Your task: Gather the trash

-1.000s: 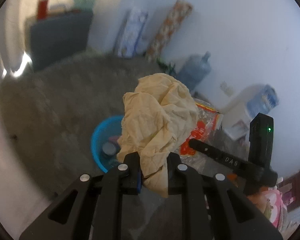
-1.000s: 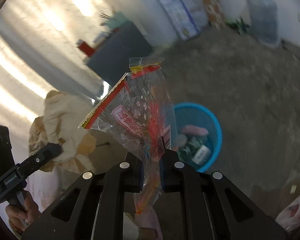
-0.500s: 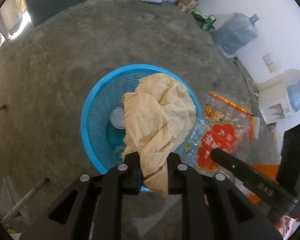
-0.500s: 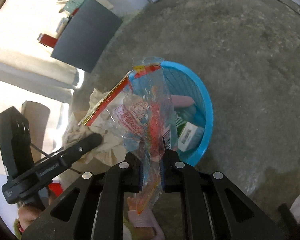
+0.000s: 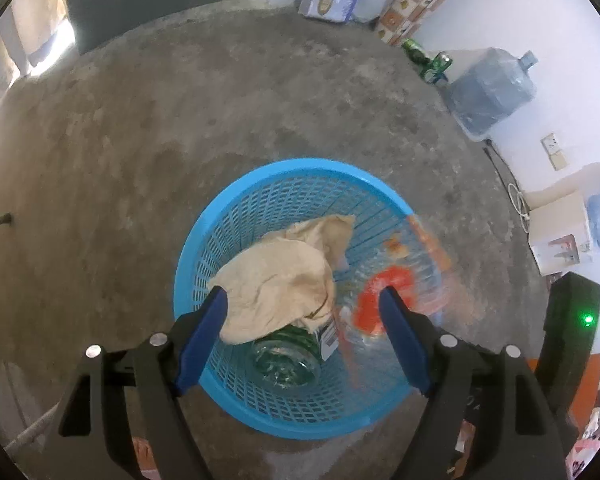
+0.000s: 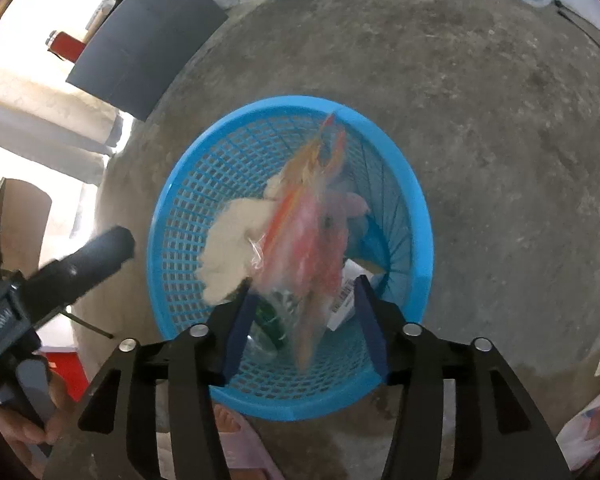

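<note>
While both my claws hang over the blue basket point(image 5: 204, 248) on the concrete floor point(image 5: 148, 128), their jaws have just been opening and neither grips anything. My left claw point(image 5: 302, 316) stands wide apart, and the crumpled tan paper point(image 5: 280, 276) lies below it inside the basket, free of the pads, resting on a clear bottle with a green label point(image 5: 286, 356). My right claw point(image 6: 302, 300) is apart too; the clear plastic wrapper with red print point(image 6: 312, 240) shows blurred between the fingers, touching neither pad, its top near the basket's far rim and the rest within the basket. From the left wrist view the same wrapper is a red and orange smear against the basket's right wall. More trash sits at the basket's bottom, including something pinkish and a white barcode label, too blurred to name. Beyond the basket, a large water jug point(image 5: 492, 92) and green cans point(image 5: 424, 58) stand by the white wall.
</note>
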Available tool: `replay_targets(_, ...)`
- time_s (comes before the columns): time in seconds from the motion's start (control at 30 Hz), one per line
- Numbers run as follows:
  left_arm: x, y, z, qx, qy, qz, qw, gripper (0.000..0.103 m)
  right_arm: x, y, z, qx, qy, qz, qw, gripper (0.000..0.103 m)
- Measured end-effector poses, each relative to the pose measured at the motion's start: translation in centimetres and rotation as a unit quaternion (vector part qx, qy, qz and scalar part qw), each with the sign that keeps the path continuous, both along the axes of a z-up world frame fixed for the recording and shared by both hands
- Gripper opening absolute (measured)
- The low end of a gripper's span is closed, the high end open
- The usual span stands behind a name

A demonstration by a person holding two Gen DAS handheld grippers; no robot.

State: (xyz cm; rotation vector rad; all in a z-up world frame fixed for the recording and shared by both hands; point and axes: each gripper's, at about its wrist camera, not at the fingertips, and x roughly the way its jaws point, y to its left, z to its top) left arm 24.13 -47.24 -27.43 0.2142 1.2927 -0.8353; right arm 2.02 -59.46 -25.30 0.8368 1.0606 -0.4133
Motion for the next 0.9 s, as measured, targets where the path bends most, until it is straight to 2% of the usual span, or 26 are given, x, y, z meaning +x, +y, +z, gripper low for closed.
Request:
replay_targets(0.3,-0.6,1.9,4.0,-0.043,0.003,0.01,0.999,0.077,-2.7,0.0,2.0,-0.003,-0.022,-0.03,0.999,0.056)
replay_targets(0.6,-6.5,5.9,11.8,-0.091,-0.018,-0.051,0.9943,0.083,-7.7,1.0,6.9,-0.016,-0.051,-0.075,0.996,0.056)
replay_targets(0.73,-9.7,9.9,16.8,-0.135,-0.047,-0.083,0.9863,0.086,-8.3,2.0,9.2,-0.036,-0.064,-0.071,0.995,0.045)
replay_targets(0.83,-11.0,13.4,19.8,-0.145,-0.078,-0.078,0.9832,0.089,-7.6,2.0,9.5,-0.042,-0.064,-0.063,0.995,0.043)
replay_targets(0.9,-11.5,16.3,21.5,-0.147,-0.088,-0.067,0.9829,0.089,-6.2,1.6,9.1,-0.027,-0.069,-0.055,0.996,0.043)
